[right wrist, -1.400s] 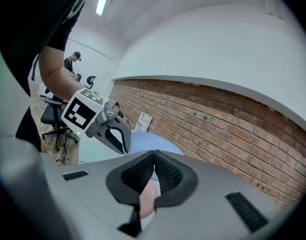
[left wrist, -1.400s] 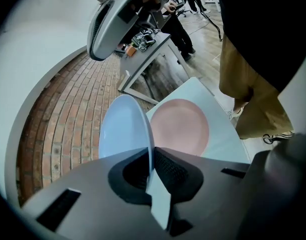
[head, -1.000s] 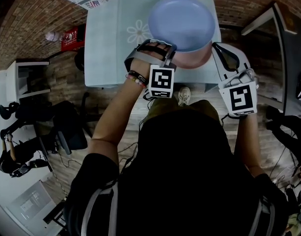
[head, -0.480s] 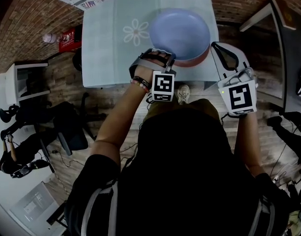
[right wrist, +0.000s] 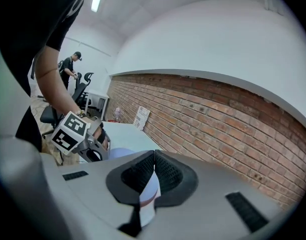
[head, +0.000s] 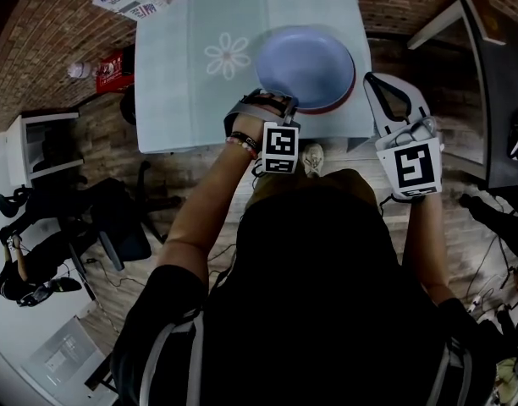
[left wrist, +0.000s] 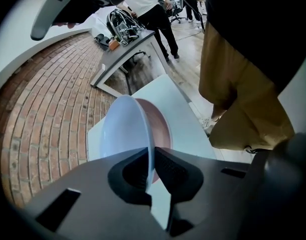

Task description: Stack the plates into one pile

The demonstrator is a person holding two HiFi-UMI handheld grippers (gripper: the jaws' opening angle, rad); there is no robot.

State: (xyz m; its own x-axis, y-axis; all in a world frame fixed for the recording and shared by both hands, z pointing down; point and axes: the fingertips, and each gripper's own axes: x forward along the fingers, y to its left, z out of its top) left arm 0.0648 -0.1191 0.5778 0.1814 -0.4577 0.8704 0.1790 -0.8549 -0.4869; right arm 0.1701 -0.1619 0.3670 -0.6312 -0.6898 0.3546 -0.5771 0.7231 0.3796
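The table (head: 183, 100) had two plates near its front edge. The blue plate (head: 308, 64) sat right over the pink plate (head: 337, 105), so the pile looked nearly made, with only letting go left. The blue plate was empty. The left gripper (head: 284, 106) pinched its near rim. The right gripper (head: 382, 87) was pressed together on nothing.

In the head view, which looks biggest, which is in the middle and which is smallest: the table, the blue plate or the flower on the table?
1. table
2. blue plate
3. flower
All three are about equally far from the camera, so this order is safe.
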